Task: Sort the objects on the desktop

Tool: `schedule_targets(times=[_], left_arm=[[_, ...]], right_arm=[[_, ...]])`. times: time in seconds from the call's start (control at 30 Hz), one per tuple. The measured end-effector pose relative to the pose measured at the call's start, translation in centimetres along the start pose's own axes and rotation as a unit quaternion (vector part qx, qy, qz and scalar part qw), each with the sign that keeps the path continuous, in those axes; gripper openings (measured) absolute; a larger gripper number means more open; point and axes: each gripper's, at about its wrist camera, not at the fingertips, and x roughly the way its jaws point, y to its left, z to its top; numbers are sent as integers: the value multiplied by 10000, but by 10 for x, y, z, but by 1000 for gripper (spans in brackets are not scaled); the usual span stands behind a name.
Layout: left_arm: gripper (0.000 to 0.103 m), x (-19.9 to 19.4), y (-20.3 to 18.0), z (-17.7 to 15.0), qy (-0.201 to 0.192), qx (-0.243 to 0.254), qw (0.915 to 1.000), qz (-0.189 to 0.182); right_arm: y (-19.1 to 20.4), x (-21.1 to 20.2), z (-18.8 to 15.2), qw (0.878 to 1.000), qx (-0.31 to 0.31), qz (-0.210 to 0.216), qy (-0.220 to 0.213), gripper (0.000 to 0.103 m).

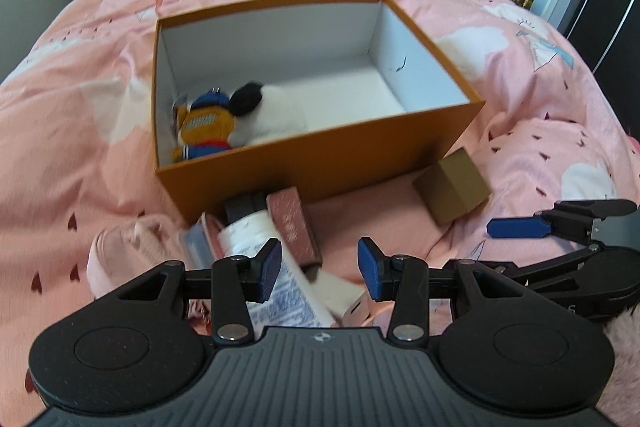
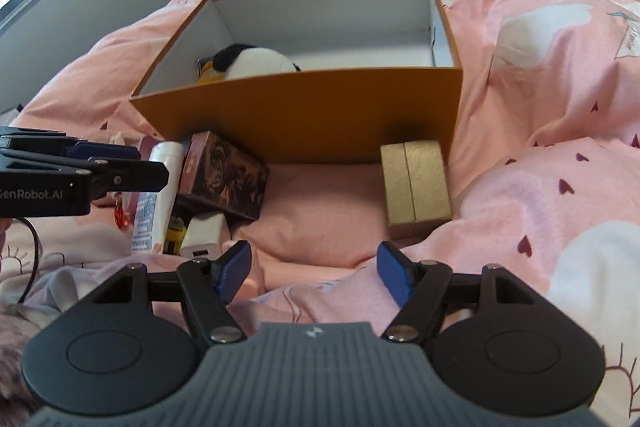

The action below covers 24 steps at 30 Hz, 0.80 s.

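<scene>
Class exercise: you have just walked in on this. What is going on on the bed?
A person is tidying loose things into an open orange box on a pink duvet, holding a claw tool in each hand. Two plush toys already lie in the box. The left claw, open and empty, hangs over a pile in front of the box: a white tube, a dark pink box and a white charger. The right claw, also open and empty, points toward a small gold box.

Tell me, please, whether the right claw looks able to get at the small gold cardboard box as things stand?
Probably yes: the right claw is open and empty, and the small gold cardboard box lies just ahead on the pink bedding, with nothing between them.
</scene>
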Motion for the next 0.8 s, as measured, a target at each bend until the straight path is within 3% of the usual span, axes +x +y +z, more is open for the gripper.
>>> schedule_targets(times=[0.27, 0.57, 0.8], left_arm=[[50, 5, 15, -8, 298, -214, 9989, 279], [53, 18, 19, -17, 664, -254, 9970, 304], [56, 20, 21, -20, 707, -335, 9967, 227]], right_arm=[[10, 11, -1, 9995, -241, 92, 206, 72], [14, 23, 1, 9982, -350, 207, 440, 72], [17, 26, 1, 9974, -415, 232, 536, 72]])
